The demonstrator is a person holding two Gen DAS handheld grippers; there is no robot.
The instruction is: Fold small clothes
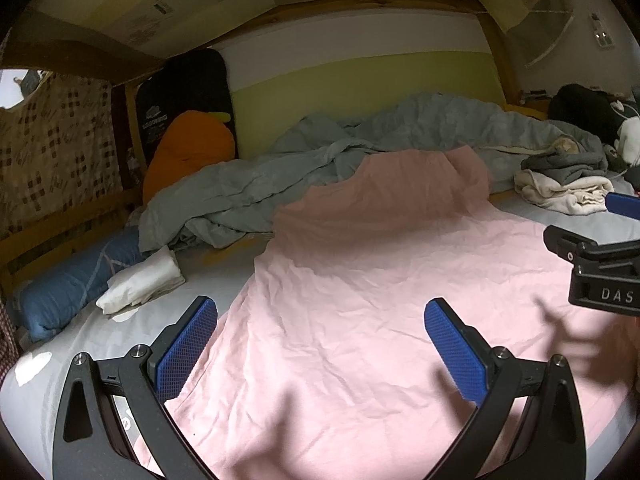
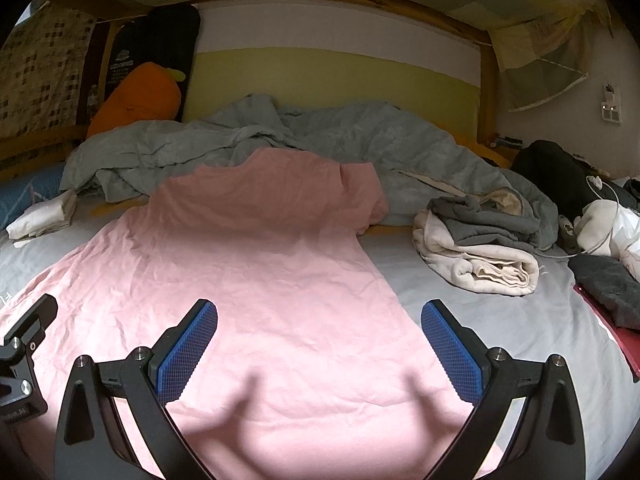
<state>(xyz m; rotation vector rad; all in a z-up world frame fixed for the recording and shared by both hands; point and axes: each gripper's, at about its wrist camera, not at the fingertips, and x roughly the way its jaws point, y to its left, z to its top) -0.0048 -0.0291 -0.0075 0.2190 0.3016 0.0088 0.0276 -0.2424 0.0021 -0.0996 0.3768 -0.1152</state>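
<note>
Now, pink garment [image 1: 380, 280] lies spread flat on grey sheet [image 2: 500, 328], wrinkled, far end lapping onto grey duvet [image 1: 280, 168]. Left of garment: blue roll [image 1: 68, 280], folded white cloth [image 1: 140, 284] just beside it, orange cushion [image 1: 188, 148] further back. Left gripper [image 1: 320, 348] over garment's near left part, jaws spread, holding nothing. Right gripper [image 2: 320, 348] over garment's near right edge, jaws spread, empty. Right of garment: cream-and-grey clothes pile [image 2: 480, 248].
</note>
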